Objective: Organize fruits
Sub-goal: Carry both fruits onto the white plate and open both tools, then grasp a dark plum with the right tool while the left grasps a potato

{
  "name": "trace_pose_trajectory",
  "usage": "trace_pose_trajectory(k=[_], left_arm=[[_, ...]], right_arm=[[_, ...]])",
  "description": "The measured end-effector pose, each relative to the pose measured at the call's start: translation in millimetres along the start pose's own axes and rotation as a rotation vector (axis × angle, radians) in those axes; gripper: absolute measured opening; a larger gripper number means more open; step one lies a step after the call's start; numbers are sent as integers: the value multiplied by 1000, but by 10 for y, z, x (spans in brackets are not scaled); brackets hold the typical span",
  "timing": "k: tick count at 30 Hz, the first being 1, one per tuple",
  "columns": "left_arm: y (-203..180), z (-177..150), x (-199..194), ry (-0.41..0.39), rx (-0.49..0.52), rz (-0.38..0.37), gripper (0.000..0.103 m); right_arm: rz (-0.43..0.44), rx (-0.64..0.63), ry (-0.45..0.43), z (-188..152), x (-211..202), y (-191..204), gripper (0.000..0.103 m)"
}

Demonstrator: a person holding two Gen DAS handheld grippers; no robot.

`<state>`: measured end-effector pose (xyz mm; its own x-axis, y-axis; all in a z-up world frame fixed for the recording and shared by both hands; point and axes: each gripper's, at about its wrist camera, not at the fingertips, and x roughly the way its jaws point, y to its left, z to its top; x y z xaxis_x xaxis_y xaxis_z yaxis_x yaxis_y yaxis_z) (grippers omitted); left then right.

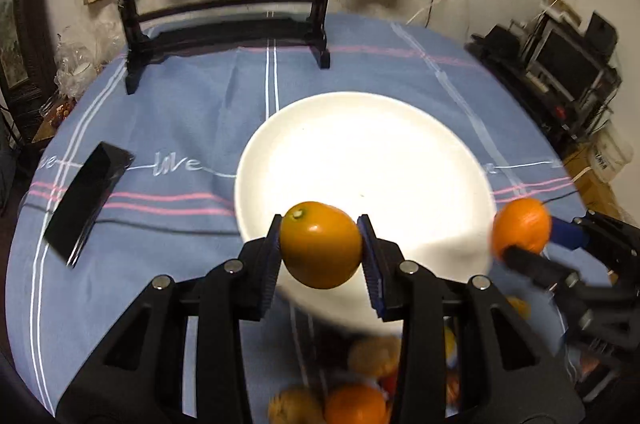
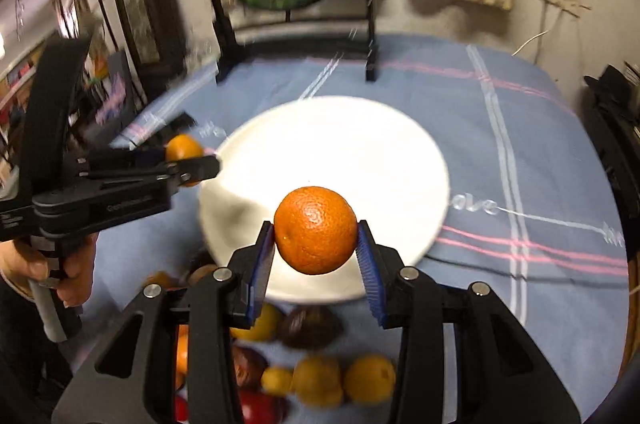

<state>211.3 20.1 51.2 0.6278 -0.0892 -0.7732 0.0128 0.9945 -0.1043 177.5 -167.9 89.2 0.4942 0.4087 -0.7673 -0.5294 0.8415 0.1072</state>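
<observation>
At the far left of the table, in the left wrist view, a black phone [image 1: 90, 198] lies flat on the blue cloth [image 1: 180, 120], well apart from the fruit. Behind it stands a dark frame [image 1: 224, 36] with a round fish picture, at the back edge.

In the middle is the white plate [image 1: 360, 144]. It has nothing on it, so I judge that it is the place where the fruits must go.

The left gripper [image 1: 320, 250] has its jaws nearly closed, and the 2 blue pads press on a smooth orange fruit [image 1: 320, 244] from both sides. The fruit hangs in the air above the near rim of the plate, with its stem end turned up and to the left. The grip is across the widest part, which I think keeps a round fruit from slipping out.

To the right, the right gripper [image 2: 316, 242] holds a rough orange [image 2: 316, 230] in the same way, with narrow jaws and the pads on both sides. It is also above the near part of the plate. In this view a hand [image 2: 60, 264] holds the handle of the left gripper.

Below both grippers, near the front edge of the table, a pile [image 2: 320, 376] of mixed fruits waits on the cloth: yellow, orange, red and brown ones. So the task seems to be only at its start.
</observation>
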Motion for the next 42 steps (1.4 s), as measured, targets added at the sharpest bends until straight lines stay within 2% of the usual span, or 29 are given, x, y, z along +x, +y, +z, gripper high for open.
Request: trace_pose_trajectory(k=[4,7,8,10,11,13,17,20,24,28,29,30,31,37,42], left_arm=[[-27,26,346,57,10,20,37],[-27,35,463,62,19,44,40],[-24,44,474,54,20,55,54],[-6,71,429,20,18,72,77],[10,73,371,-8,14,81,78],[12,76,246,-44,19,81,80],[-14,-35,-18,-77,74,105,83],[8,-201,-212,-111,109,118,84],[85,-490,-466,-148,117,142,85],[134,-830,-637,-124,133,121,87],[143,-898,-669,-120,133,117,89],[149,-981,-710,-120,131,115,90],[164,-1045,-738,-120,129,115,91],[213,-1379,-837,-87,77,101,92],[318,-1551,-835,-60,10,75,92]], right_arm=[[-14,-15,74,100,355,17,42],[-23,-9,119,122,539,-7,42],[-22,-10,140,120,593,-10,44],[-57,-23,150,133,650,12,63],[-75,-29,128,128,619,28,70],[-81,-42,79,116,515,45,70],[-67,-8,41,29,254,-33,70],[-72,13,3,-171,-34,-120,71],[-79,76,-46,-562,-400,-265,78],[-91,97,-62,-904,-614,-281,79],[-95,92,-68,-1016,-666,-266,83],[-102,90,-76,-1098,-706,-253,91],[-113,91,-87,-1178,-739,-230,93],[-106,99,-83,-1558,-844,-110,93],[-181,68,-17,-1714,-785,-43,93]])
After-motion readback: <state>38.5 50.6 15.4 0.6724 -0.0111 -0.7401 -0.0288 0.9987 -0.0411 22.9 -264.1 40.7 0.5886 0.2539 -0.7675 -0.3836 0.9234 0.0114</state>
